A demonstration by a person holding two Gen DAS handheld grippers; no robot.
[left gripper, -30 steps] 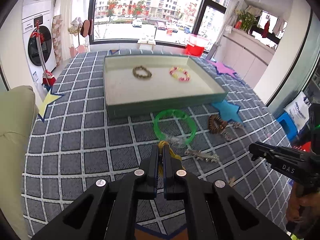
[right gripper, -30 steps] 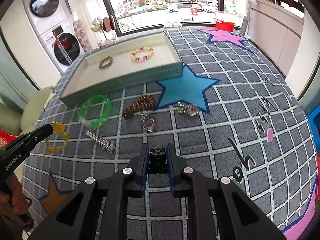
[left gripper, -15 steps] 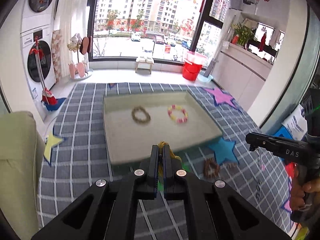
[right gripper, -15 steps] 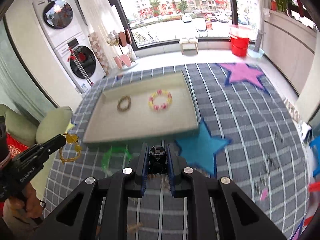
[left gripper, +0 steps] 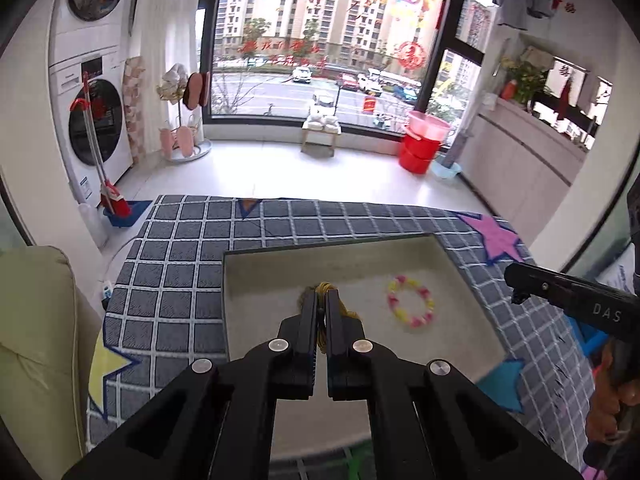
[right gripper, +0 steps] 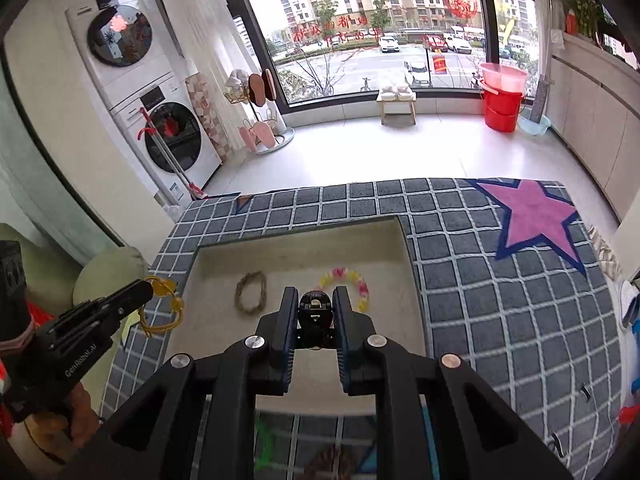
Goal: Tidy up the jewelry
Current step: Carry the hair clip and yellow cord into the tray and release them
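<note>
Tray (left gripper: 460, 268): pale, shallow, lying on the checked rug (left gripper: 180, 240); both tongs hang above its near half, tips pointing down toward its floor.
Left tongs (left gripper: 322, 300): clamped tight on a yellow cord bracelet (right gripper: 162, 308); in the left wrist view only a tuft of cord shows at the tips and along the slit between the two fingers, while the right wrist view shows the rest of the loop dangling below and just beyond the tips, over the tray's left edge.
Right tongs (right gripper: 315, 300): closed on a small dark ornament (right gripper: 315, 312), which sits pinched between the two fingers just behind their tips; what kind of piece it is cannot be told.
Brown beaded bracelet (right gripper: 251, 292): flat on the tray floor, just left of the right tongs' tips, between the two tools; in the left wrist view it is almost wholly hidden behind the left tips.
Pink-and-yellow bead bracelet (left gripper: 410, 300): flat on the tray floor, directly past the right tongs' tips, to the right of the left tongs.
</note>
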